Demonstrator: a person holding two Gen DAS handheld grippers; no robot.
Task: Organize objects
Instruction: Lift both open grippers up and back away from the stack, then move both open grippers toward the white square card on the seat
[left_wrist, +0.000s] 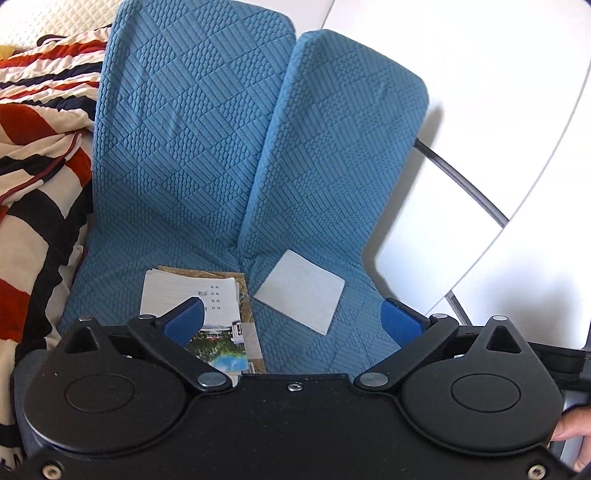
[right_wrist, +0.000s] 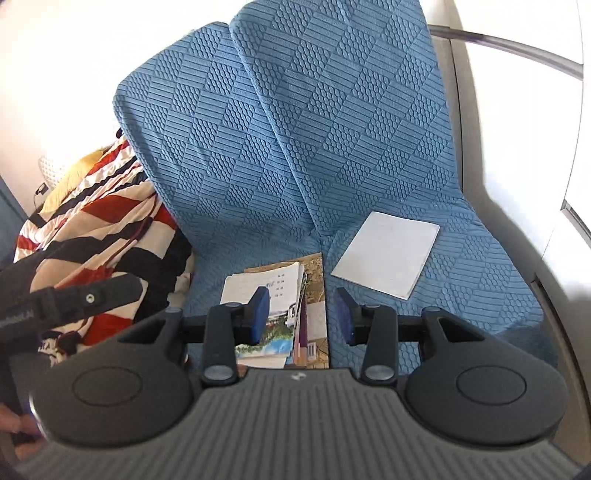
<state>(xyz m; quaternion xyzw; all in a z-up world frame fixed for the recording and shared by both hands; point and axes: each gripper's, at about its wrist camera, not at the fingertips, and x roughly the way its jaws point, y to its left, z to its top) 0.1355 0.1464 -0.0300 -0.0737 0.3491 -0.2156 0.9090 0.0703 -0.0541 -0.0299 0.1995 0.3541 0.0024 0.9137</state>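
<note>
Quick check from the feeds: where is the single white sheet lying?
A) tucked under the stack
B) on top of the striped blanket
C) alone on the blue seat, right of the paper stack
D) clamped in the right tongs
C: the white sheet lies flat on the blue seat cover, apart from the paper stack to its left.

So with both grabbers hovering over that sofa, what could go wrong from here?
The stack of booklets and papers is fanned out unevenly, so a pinch may lift only the top sheets. The single white sheet lies flat on the soft blue seat cover, so the right gripper could snag fabric instead of paper.
</note>
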